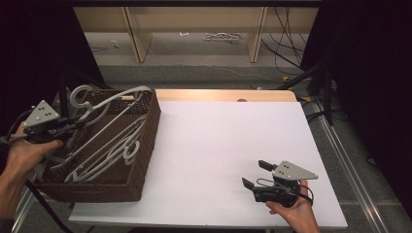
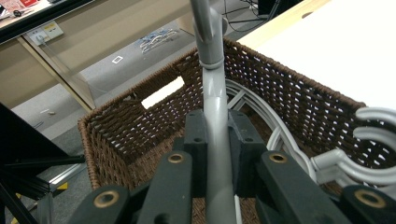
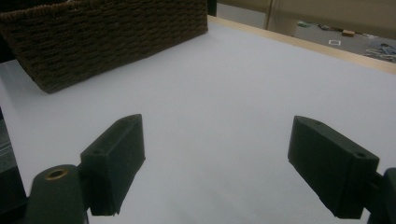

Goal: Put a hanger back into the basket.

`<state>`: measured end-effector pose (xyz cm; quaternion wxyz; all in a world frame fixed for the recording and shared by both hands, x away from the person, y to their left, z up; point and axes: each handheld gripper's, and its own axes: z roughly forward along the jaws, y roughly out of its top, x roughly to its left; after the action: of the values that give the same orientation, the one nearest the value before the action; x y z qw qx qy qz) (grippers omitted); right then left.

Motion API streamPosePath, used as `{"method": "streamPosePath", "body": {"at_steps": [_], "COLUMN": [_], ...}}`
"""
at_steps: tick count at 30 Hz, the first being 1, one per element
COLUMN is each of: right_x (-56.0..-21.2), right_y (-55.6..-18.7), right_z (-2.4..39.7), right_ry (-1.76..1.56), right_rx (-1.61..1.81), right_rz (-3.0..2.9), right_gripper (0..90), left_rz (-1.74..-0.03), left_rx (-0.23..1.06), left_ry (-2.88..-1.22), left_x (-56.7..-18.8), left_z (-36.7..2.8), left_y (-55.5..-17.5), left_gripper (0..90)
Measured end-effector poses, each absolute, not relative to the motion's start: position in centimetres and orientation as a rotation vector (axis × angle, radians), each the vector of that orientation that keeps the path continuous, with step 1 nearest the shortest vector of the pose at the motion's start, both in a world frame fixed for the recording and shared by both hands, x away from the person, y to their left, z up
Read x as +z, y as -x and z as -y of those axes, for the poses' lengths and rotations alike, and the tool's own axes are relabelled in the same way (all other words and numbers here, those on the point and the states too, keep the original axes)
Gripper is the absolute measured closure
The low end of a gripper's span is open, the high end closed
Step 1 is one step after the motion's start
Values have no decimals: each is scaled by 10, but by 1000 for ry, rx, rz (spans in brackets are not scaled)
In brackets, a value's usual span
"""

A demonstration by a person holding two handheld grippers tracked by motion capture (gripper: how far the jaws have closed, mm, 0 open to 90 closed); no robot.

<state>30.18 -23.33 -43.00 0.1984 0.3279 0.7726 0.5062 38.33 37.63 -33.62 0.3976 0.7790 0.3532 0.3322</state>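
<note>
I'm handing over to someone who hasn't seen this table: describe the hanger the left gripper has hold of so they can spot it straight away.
Find the brown wicker basket at the table's left edge, full of grey plastic hangers. At its near-left corner the left gripper is shut on one grey hanger. Unlike the others lying flat inside, this one is lifted, its hook rising above the rim.

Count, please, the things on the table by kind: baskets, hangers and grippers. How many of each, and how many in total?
Baskets: 1, the brown wicker basket.
Grippers: 2, the left gripper, shut on a grey hanger, and the right gripper, open over the white table.
Hangers: several grey ones lie tangled in the basket; an exact count cannot be told.
Total: 3, plus the hangers.
</note>
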Motion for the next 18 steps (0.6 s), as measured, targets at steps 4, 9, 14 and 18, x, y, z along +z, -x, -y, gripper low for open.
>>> {"method": "streamPosePath", "body": {"at_steps": [4,9,14,18], "right_x": [-430,-430,-430,-431], "right_y": [-302,-302,-302,-302], "right_z": [233,233,233,233], "right_ry": [-917,-920,-918,-916], "right_rx": [1418,1416,1414,1411], "right_rz": [-2169,-2170,-2171,-2174], "right_gripper": [197,197,197,197], "left_rz": [-906,-913,-899,-896], "left_rx": [834,834,845,838], "left_ry": [-1980,-1996,-2093,-2112], "left_x": [-343,-345,-349,-357], "left_z": [-378,-375,-368,-361], "left_y": [-383,-385,-389,-394], "left_gripper": [795,794,795,794]}}
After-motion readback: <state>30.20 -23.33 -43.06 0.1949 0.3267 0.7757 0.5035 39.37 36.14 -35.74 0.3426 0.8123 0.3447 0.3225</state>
